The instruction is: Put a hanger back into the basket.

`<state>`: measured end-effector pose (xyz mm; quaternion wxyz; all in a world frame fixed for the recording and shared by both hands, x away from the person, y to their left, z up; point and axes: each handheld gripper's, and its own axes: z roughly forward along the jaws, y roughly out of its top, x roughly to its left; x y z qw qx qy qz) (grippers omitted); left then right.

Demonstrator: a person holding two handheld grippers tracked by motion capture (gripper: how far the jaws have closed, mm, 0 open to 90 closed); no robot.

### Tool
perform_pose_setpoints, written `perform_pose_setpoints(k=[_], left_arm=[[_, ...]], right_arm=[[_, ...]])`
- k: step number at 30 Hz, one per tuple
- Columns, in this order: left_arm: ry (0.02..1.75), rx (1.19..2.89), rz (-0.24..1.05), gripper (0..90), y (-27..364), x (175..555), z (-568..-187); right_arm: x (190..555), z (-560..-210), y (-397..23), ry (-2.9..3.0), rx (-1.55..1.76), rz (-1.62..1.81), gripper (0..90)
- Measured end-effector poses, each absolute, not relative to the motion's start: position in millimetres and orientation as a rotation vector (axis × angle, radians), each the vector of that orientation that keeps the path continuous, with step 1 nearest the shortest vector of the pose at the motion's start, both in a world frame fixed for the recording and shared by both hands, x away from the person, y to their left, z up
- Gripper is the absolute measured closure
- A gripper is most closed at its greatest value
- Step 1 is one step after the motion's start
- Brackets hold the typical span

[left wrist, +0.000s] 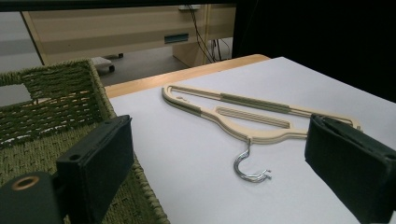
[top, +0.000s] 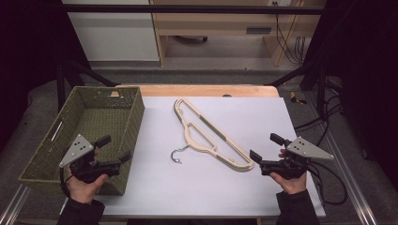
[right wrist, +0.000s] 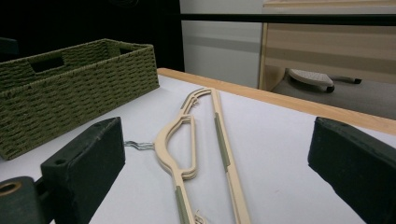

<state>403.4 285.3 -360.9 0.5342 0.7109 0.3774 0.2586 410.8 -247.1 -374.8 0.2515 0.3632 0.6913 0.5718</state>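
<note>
Nearest the high camera, at the bottom edge, the person's two dark sleeves come in, each hand carrying a gripper. The left gripper (top: 115, 148) hangs over the near right corner of the woven green basket (top: 44, 150), its jaws spread wide with nothing between them. The right gripper (top: 266, 146) hovers above the near right part of the white table cover (top: 263, 112), its jaws likewise released and empty, pointing toward the hanger.

The beige hanger (top: 212, 136) lies flat on the white cover, roughly in the middle, running diagonally from the far centre toward the near right. It appears to be a small stack of hangers lying one on another, with grey-green grip strips along the arms. Its metal hook (top: 177, 156) points toward the near left, toward the basket, resting on the cover. The hanger's near end lies just beside the right gripper's jaws without touching them, and well apart from the left gripper.

In the left gripper view the hook (left wrist: 250, 167) sits between the two black jaws, farther off on the table. In the right gripper view the hanger (right wrist: 187, 140) stretches away between the open jaws, the basket (right wrist: 70, 88) standing to its left.
</note>
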Motion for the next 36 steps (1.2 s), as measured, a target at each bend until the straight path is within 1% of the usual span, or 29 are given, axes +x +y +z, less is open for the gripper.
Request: perform_pose_setpoints(k=[5,11,23,31,36], left_arm=[[0.893,1.689,0.596,9.1,282,404,-361],[0.872,1.742,0.611,9.1,267,409,-359],[0.848,1.8,0.572,9.9,237,417,-362],[0.809,1.834,0.56,10.6,209,429,-360],[0.807,1.862,0.538,10.8,192,443,-364]], right_arm=[[411,-376,-247,1.885,0.991,1.56,4.4],[413,-377,-244,1.9,0.991,1.556,4.6],[413,-378,-242,1.91,0.988,1.562,4.7],[413,-378,-241,1.917,0.979,1.556,4.7],[414,-379,-239,1.927,0.977,1.553,4.6]])
